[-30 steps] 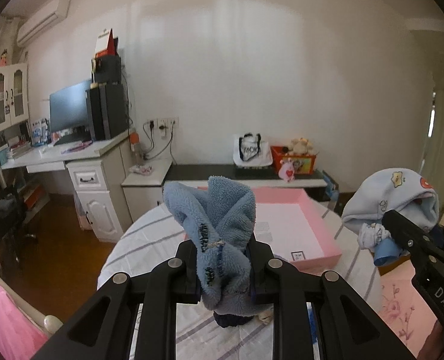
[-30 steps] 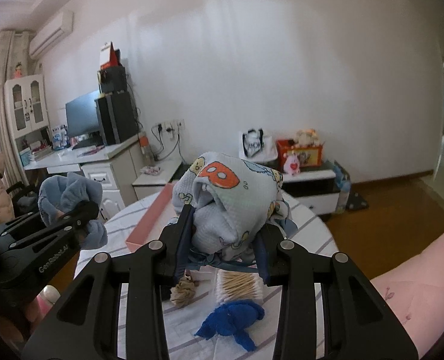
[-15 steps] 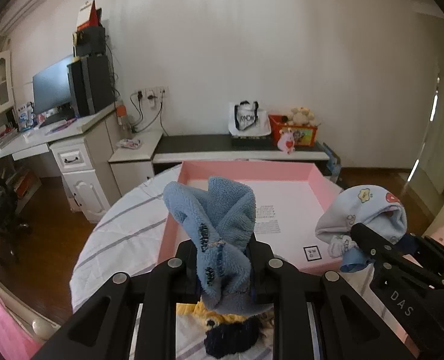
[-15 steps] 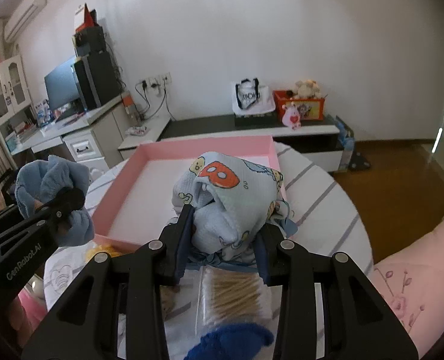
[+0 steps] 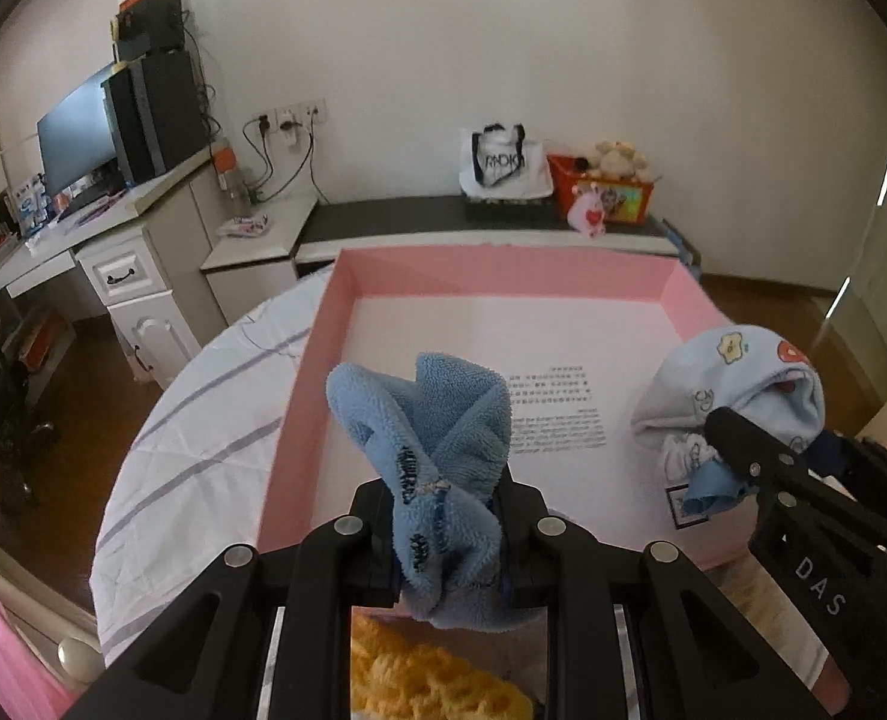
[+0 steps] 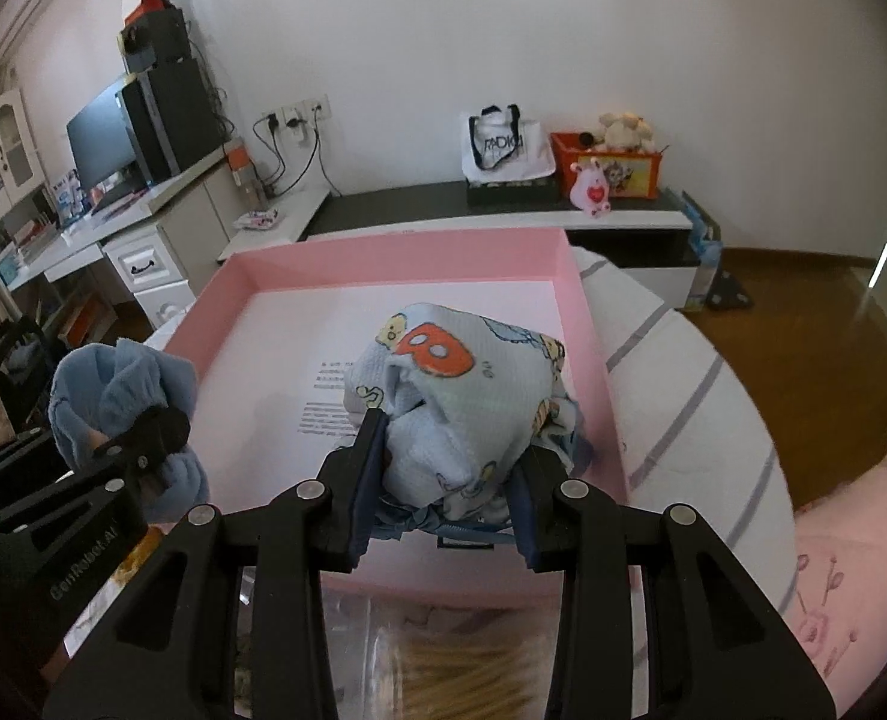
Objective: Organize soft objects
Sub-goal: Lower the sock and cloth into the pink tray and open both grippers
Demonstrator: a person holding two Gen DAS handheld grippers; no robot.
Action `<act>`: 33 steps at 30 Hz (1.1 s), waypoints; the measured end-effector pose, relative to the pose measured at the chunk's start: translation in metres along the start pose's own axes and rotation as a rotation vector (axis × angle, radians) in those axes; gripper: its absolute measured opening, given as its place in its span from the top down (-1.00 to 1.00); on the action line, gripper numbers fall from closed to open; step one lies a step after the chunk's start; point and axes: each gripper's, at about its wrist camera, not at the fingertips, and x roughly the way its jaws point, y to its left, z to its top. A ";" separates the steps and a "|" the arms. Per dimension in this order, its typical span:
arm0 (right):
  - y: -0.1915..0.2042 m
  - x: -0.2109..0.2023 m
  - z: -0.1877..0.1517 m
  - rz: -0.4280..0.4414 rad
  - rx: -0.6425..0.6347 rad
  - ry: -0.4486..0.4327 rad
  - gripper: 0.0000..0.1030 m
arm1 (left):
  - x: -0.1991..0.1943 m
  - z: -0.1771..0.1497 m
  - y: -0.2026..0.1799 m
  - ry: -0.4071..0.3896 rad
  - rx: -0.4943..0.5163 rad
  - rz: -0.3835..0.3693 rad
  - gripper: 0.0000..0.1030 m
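Low in the middle of each frame, jaws squeeze soft, light, squashy things, left gripper (image 5: 446, 531) holding the fluffy blue cloth (image 5: 437, 456), right gripper (image 6: 443, 480) the printed bundle (image 6: 461, 396), both pinched at their bunched middles.

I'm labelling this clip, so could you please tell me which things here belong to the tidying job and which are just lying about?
Job:
- blue fleece cloth in left gripper
- cartoon-print garment in right gripper
- pink box

Lying about:
- white tote bag
- monitor
- orange toy box

Left tool (image 5: 446, 531) and right tool (image 6: 443, 480) angle downward, each clamped shut.
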 end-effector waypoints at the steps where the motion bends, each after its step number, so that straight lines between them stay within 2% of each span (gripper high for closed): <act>1: 0.001 0.002 0.001 -0.007 -0.004 0.000 0.33 | 0.009 0.005 -0.001 0.010 0.002 -0.004 0.63; 5: 0.006 0.010 0.000 -0.017 -0.029 0.011 0.34 | 0.036 0.020 0.000 0.053 0.005 -0.026 0.62; 8: 0.006 0.019 -0.001 0.037 -0.012 0.055 0.34 | 0.050 0.029 0.004 0.065 -0.003 -0.023 0.54; 10: 0.003 0.020 -0.002 0.057 0.007 0.062 0.33 | 0.056 0.032 0.008 0.067 -0.018 -0.026 0.44; 12: 0.002 0.019 -0.002 0.060 0.010 0.057 0.29 | 0.058 0.031 0.011 0.071 -0.033 -0.028 0.18; 13: 0.001 0.018 -0.002 0.066 0.015 0.054 0.25 | 0.059 0.032 0.013 0.070 -0.040 -0.024 0.13; 18: 0.001 0.008 -0.004 0.064 0.028 0.023 -0.23 | 0.057 0.024 0.019 0.055 -0.048 0.006 -0.58; 19: -0.001 0.006 -0.004 0.054 0.034 0.013 -0.32 | 0.057 0.021 0.021 0.052 -0.052 0.017 -0.62; 20: -0.004 0.003 -0.004 0.045 0.041 0.000 -0.53 | 0.058 0.019 0.022 0.054 -0.055 0.023 -0.67; 21: -0.005 0.000 -0.004 0.038 0.045 -0.016 -0.66 | 0.062 0.021 0.024 0.058 -0.058 0.022 -0.70; 24: -0.005 -0.007 -0.003 0.019 0.033 -0.036 -0.69 | 0.065 0.016 0.022 0.064 -0.070 0.013 -0.71; 26: -0.004 -0.008 -0.002 0.010 0.027 -0.039 -0.74 | 0.054 0.000 0.020 0.059 -0.069 0.014 -0.72; 33: -0.010 -0.009 -0.006 -0.013 0.047 -0.017 -0.75 | 0.035 -0.017 0.019 0.035 -0.062 0.019 -0.90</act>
